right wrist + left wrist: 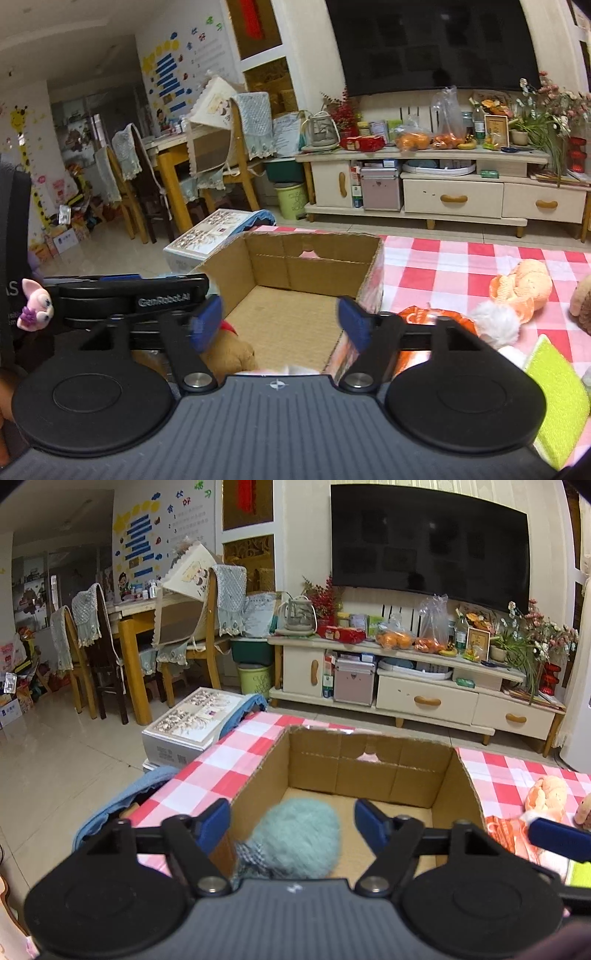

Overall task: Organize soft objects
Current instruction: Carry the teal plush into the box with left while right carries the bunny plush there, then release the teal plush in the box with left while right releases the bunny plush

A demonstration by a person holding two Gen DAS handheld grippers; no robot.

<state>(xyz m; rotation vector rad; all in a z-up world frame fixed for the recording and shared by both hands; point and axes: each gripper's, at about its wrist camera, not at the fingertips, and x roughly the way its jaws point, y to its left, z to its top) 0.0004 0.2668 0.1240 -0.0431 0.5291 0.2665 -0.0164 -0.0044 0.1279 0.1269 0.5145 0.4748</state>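
Observation:
An open cardboard box (369,771) stands on the red-checked tablecloth (236,749); it also shows in the right wrist view (314,266). My left gripper (291,821) is open above the box's near end, with a fluffy teal soft toy (299,836) lying blurred between and below its fingers, apart from them. My right gripper (279,319) is open over the box's near edge; a brown plush (231,354) lies in the box under its left finger. An orange plush (524,286), a white pompom (496,325) and an orange-patterned cloth (443,319) lie right of the box.
A yellow-green cloth (554,391) lies at the table's near right, with a brown plush (581,299) at the right edge. A white patterned box (192,723) and blue cloth (110,812) sit left of the table. A TV stand (406,686) and dining chairs (99,653) stand beyond.

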